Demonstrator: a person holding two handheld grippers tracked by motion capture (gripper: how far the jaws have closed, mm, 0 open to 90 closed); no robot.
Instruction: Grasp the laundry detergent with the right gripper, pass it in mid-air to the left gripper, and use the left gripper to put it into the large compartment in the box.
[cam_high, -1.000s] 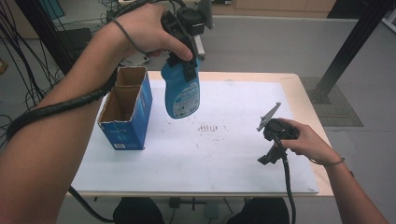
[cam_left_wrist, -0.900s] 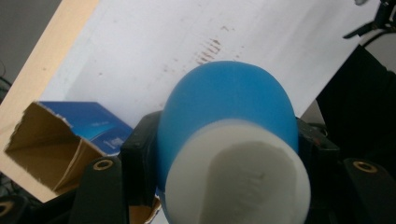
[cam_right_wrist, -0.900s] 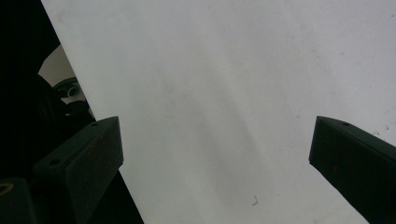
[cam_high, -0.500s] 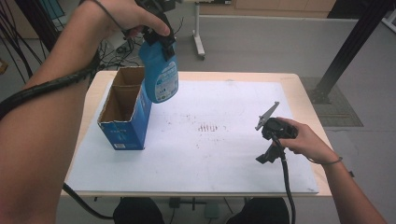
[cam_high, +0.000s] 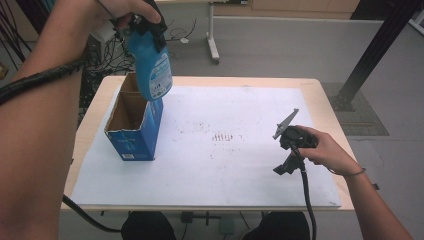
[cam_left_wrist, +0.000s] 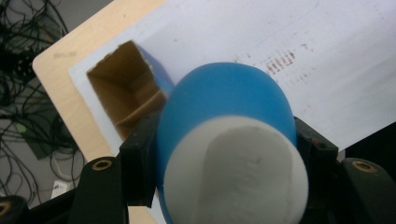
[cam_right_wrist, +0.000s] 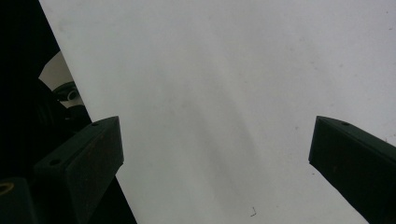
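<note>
- The left gripper (cam_high: 145, 30) is holding a blue bottle (cam_high: 152, 67) by its upper end, with the bottle hanging base-down, likely so that it can go straight into the opening below it.
- In the left gripper view the two black jaws are pressing on opposite sides of the blue bottle (cam_left_wrist: 229, 140), just below its white cap (cam_left_wrist: 236, 172); they are closed as far as the bottle's width is letting them.
- The bottle is hanging above the far end of the open cardboard box (cam_high: 132, 125), its base near the box's far rim; whether the two are touching I cannot tell.
- The box is standing upright at the far left of the white sheet (cam_high: 225, 170) on the table (cam_high: 320, 87), its top flaps gone or folded away, so the cavity is facing up to receive something.
- The right gripper (cam_high: 282, 167) is resting low at the near right of the sheet, well apart from the box, probably parked out of the way.
- In the right gripper view its jaws are standing wide apart over the bare white sheet (cam_right_wrist: 224, 93), gripping nothing.
</note>
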